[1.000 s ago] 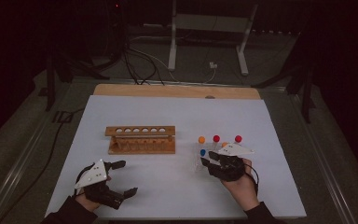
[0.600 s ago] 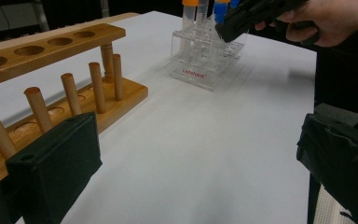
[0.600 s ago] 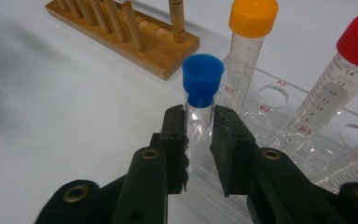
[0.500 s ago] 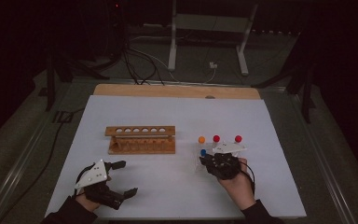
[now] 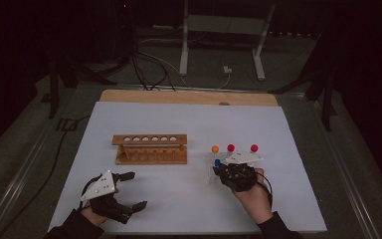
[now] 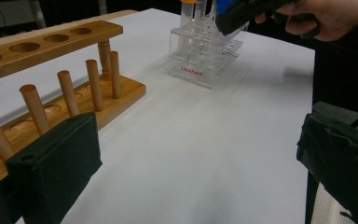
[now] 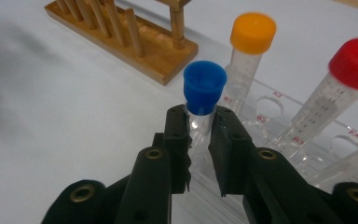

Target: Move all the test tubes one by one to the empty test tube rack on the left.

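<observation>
Right gripper (image 7: 198, 140) is closing its two black jaws on the blue-capped tube (image 7: 204, 100), pads pressing the clear wall just below the cap. That tube is standing upright in the clear plastic rack (image 6: 205, 56), long axis vertical, cap pointing up. In the same rack, an orange-capped tube (image 7: 249, 56) is standing just behind the blue one, and a red-capped tube (image 7: 335, 91) is leaning slightly beside it, cap also upward. From the high view, the right gripper (image 5: 236, 175) is sitting over the near side of the clear plastic rack, with a second red cap (image 5: 254, 148) showing at the rack's far end. A wooden rack (image 5: 151, 149) with a row of holes and pegs is lying well to the left of the clear plastic rack on the white table sheet (image 5: 189, 124). Left gripper (image 5: 124, 191) is resting farther left and nearer the person than the clear plastic rack, its jaws standing wide apart and holding nothing.
</observation>
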A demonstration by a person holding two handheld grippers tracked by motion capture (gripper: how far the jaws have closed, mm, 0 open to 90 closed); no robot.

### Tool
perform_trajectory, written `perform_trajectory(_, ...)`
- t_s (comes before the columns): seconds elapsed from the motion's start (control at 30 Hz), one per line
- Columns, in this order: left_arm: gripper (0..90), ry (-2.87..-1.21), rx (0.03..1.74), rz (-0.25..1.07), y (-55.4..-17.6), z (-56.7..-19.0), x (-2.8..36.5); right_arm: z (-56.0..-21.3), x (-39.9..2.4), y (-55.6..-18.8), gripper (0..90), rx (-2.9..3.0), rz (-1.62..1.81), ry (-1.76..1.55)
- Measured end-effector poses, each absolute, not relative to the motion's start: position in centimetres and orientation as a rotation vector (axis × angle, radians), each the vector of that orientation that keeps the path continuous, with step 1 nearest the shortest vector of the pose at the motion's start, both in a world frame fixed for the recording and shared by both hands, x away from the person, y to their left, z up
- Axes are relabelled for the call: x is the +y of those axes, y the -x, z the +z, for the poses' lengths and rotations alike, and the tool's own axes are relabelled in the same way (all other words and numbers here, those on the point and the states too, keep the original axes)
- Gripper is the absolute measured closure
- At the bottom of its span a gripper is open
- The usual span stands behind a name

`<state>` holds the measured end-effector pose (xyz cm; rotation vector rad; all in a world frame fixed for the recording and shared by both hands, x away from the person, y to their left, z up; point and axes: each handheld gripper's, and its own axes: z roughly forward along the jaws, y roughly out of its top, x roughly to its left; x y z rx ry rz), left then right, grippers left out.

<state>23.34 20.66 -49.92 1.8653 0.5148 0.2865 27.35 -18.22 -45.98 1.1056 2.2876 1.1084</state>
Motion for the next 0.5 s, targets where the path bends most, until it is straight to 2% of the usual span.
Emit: perform_trajectory(0.5, 0.4, -1.872, 0.515, 0.271, -23.3, -50.0, 20.5, -42.7, -18.9, -26.1, 77.3, 2.231, 1.156, -1.022)
